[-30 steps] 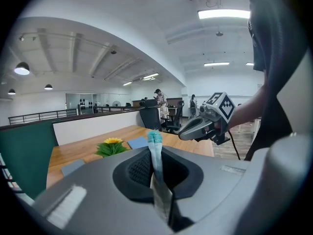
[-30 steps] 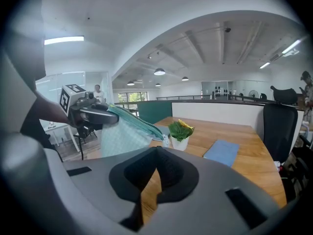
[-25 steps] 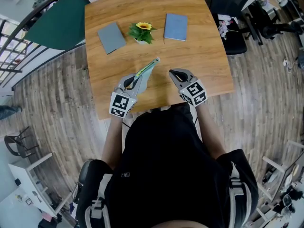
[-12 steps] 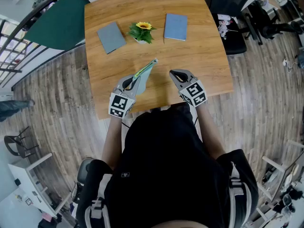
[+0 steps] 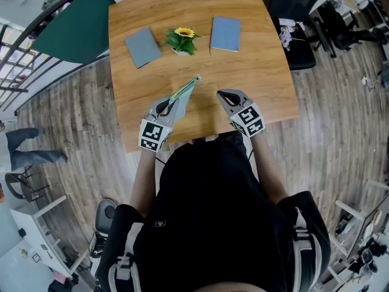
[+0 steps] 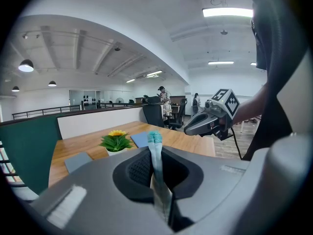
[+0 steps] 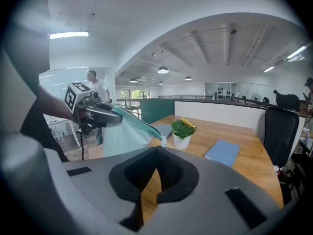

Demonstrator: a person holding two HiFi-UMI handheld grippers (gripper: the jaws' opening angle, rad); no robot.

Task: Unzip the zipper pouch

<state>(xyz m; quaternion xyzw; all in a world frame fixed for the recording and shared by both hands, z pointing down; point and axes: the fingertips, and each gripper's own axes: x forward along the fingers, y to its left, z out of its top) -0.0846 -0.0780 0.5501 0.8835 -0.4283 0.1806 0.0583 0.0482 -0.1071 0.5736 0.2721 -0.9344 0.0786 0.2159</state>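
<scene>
- The left gripper (image 5: 165,107) is clamped on the near end of the pale teal zipper pouch (image 5: 186,92), holding it edge-up above the table (image 5: 261,59).
- The right gripper (image 5: 226,96) is closed and empty, beside the pouch but apart from it.
- Since a second ago, neither gripper nor the pouch has shifted. Only a bystander (image 5: 30,151) has walked in on the floor. Unzipping seems not yet begun.
- Only the right gripper view shows the pouch's flat side and the zipper pull (image 7: 163,141) at its far end. The left gripper view shows only a thin edge.

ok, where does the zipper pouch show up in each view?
Head view: zipper pouch near the table's front edge, left of centre.
Left gripper view: zipper pouch bottom centre, edge-on between the jaws.
Right gripper view: zipper pouch left of centre.
Shared landmark: potted sunflower.
</scene>
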